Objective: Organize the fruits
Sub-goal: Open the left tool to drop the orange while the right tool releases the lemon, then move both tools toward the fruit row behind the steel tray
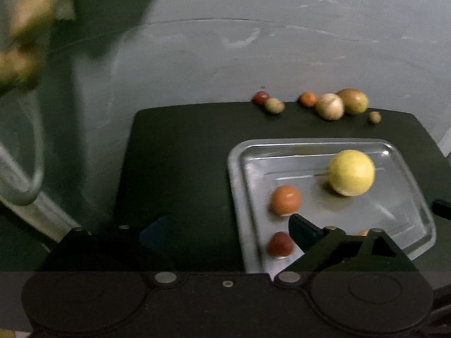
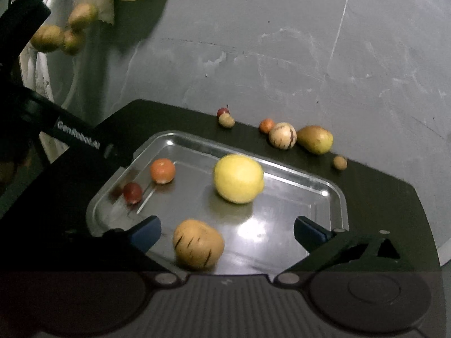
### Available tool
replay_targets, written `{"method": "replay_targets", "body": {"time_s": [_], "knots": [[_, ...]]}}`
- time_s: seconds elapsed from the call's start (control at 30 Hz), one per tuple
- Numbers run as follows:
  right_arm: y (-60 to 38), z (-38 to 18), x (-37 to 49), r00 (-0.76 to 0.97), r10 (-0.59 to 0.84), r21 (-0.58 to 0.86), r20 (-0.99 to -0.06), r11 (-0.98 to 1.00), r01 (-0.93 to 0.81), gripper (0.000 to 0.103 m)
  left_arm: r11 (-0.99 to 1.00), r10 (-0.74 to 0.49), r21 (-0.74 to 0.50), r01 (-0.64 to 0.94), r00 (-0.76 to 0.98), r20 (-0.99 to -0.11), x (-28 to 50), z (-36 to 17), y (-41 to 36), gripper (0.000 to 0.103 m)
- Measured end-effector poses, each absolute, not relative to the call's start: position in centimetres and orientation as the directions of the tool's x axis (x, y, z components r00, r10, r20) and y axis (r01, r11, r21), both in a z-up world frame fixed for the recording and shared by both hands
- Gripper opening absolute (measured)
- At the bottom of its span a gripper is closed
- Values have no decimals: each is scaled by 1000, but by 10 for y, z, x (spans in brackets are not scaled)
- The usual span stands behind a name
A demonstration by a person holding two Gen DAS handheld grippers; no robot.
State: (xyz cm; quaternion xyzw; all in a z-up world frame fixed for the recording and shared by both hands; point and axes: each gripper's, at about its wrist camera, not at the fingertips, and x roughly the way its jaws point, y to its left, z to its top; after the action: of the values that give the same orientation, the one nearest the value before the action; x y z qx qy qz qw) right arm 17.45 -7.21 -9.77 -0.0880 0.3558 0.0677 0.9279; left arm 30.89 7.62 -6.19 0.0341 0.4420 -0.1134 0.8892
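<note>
A steel tray (image 2: 335,197) sits on the dark table (image 2: 380,197). In it lie a large yellow fruit (image 2: 238,178), an orange fruit (image 2: 162,171), a small red fruit (image 2: 132,193) and a tan striped fruit (image 2: 198,243). My right gripper (image 2: 228,233) is open over the tray's near side. The striped fruit rests between its fingers, closer to the left one, and is not gripped. My left gripper (image 1: 225,231) is open and holds nothing. Its right fingertip (image 1: 301,228) is above the tray (image 1: 236,169), between the orange fruit (image 1: 286,200) and the red fruit (image 1: 280,243).
Along the table's far edge lie several loose fruits, among them a pear (image 2: 315,139), a striped round fruit (image 2: 282,135) and a small orange one (image 2: 266,125). Beyond is a grey floor (image 2: 282,42). A clear bag with brownish fruits (image 2: 56,36) hangs at the upper left.
</note>
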Motion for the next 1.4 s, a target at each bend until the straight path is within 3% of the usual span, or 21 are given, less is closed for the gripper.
{"method": "replay_targets", "body": {"time_s": [0.53,1.4], "knots": [[-76,-106,168,555,82,16,-828,992,-122,103,995,-4,56,86,573,-820,326,-70,114,102],[-116,-100,217,622,101,31,-776,992,-123,103,994,33,91,68,591,-806,383,-71,56,102]]}}
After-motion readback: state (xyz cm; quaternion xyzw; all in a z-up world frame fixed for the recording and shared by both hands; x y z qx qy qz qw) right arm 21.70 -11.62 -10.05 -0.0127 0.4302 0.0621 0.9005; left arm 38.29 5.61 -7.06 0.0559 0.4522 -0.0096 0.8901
